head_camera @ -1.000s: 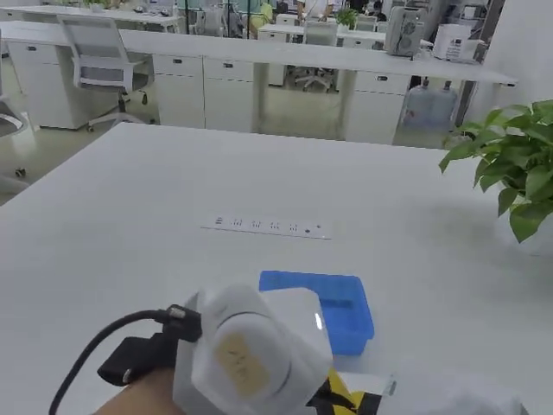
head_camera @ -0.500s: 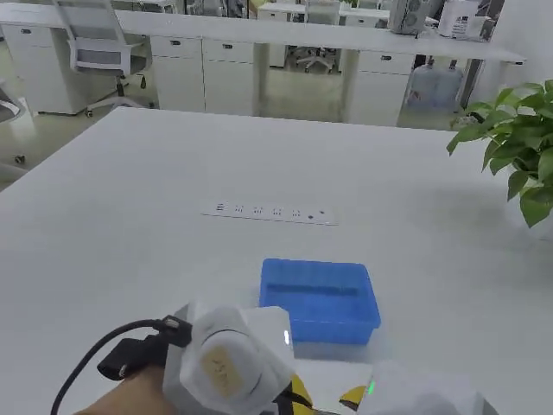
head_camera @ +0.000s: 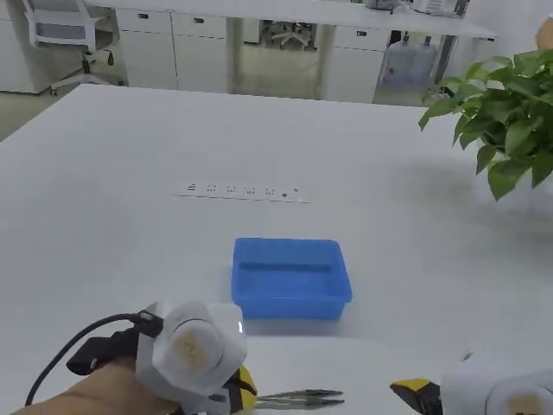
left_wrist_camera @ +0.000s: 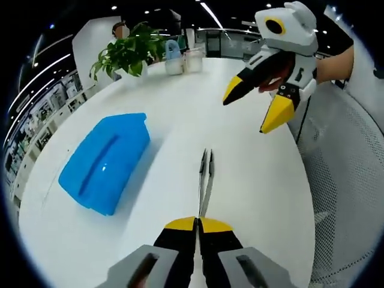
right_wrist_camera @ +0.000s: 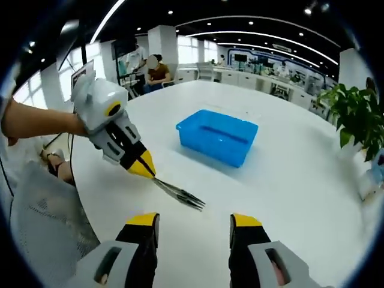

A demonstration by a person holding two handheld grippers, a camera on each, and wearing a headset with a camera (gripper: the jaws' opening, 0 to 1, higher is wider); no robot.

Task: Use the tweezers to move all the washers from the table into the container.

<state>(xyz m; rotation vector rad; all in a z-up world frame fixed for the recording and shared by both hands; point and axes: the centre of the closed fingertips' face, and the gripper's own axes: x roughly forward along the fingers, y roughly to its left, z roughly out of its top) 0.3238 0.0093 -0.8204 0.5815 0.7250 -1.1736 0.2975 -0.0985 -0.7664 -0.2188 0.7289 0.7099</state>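
There go the tweezers (head_camera: 298, 399) by the near edge of the bench (head_camera: 130, 233), just in front of the blue container (head_camera: 289, 307), pinched at their back end in our left gripper (head_camera: 244, 391), tips pointing toward our right gripper (head_camera: 413, 389), whose jaws stand apart, holding nothing.

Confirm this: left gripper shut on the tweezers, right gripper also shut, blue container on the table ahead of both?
Not quite. The right gripper is open, its jaws standing apart with nothing between them, as the right gripper view shows. The rest holds: the left gripper is shut on the tweezers, and the blue container sits on the table ahead of both.
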